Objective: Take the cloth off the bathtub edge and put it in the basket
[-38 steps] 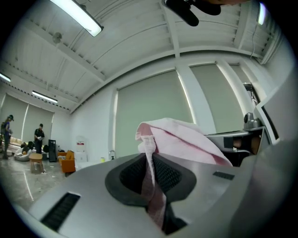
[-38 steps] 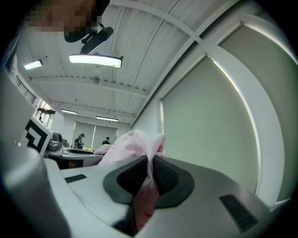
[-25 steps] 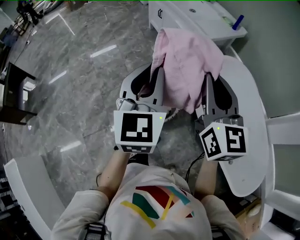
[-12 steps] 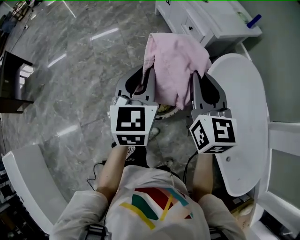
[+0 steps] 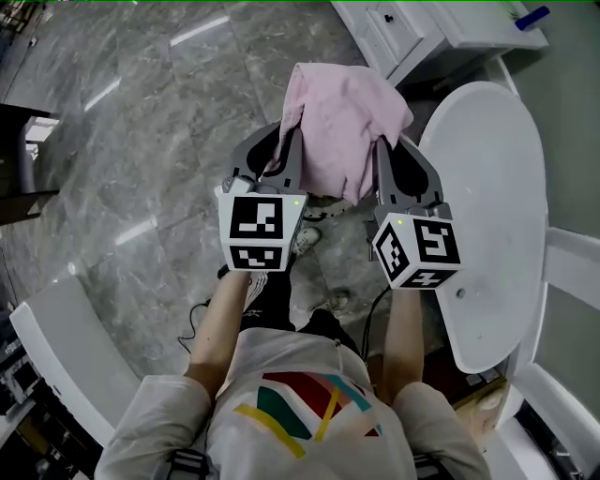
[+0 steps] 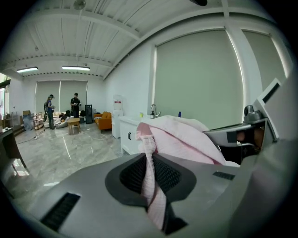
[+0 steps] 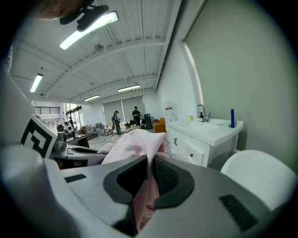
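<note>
A pink cloth (image 5: 342,122) hangs in the air between both grippers, over the grey floor and left of the white bathtub (image 5: 492,169). My left gripper (image 5: 288,145) is shut on the cloth's left edge. My right gripper (image 5: 382,152) is shut on its right edge. In the left gripper view a twisted strip of the cloth (image 6: 179,139) runs down between the dark pads of the left gripper (image 6: 150,175). In the right gripper view a fold of the cloth (image 7: 132,146) is pinched in the right gripper (image 7: 149,175). No basket is in view.
A white vanity cabinet (image 5: 422,28) with a sink and a blue bottle (image 7: 232,118) stands beyond the bathtub (image 7: 256,172). A white curved piece (image 5: 66,356) lies at the lower left. Dark furniture (image 5: 19,169) sits at the left edge. People stand far off (image 6: 63,109).
Both grippers, still holding the cloth, have come away from the bathtub edge toward the left. The tub and vanity have slid toward the right and top of the view.
</note>
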The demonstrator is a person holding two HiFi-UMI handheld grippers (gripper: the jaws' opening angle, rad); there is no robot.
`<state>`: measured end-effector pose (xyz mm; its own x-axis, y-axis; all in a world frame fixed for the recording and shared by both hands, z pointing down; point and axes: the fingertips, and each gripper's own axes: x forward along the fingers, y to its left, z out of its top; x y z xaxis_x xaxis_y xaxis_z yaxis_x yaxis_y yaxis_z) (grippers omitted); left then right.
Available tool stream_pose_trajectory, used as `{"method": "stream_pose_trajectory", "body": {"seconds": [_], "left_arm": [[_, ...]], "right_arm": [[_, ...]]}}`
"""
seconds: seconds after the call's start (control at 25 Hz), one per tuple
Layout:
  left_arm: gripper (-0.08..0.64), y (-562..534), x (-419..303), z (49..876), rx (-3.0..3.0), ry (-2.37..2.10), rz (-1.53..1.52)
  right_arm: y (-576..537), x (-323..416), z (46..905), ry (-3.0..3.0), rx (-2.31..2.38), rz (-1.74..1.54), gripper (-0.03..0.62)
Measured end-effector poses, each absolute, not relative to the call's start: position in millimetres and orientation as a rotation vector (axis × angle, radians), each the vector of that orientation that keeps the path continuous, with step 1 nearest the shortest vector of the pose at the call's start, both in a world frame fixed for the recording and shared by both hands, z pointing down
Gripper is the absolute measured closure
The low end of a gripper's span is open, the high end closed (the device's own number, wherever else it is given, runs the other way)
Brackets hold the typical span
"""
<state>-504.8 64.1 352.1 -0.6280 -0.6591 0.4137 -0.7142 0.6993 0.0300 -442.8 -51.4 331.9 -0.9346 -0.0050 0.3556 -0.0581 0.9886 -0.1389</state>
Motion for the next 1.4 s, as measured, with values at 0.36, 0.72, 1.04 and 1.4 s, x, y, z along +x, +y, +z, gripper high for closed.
{"method": "stream_pose_trajectory", "body": {"seconds": [0.36, 0.72, 1.04, 1.4], "left_arm": [[0.511, 77, -515, 450, 1.009, -2.352, 0.25], [0.512, 95, -508, 532, 0.953, -2.24, 0.297], [0.511, 99, -496, 570, 0.935, -2.162, 0.295], [0.387, 115, -497, 593, 0.841, -2.109, 0.319]], "right_arm": [[-42, -459, 429, -2.611, 0.047, 0.266, 0.543], [-24, -450, 524, -2.427, 0.029, 0.268, 0.543], [-17, -438, 577, -2.293, 0.049, 0.31, 0.544], [-34, -434, 584, -2.252, 0.145, 0.331, 0.321]]}}
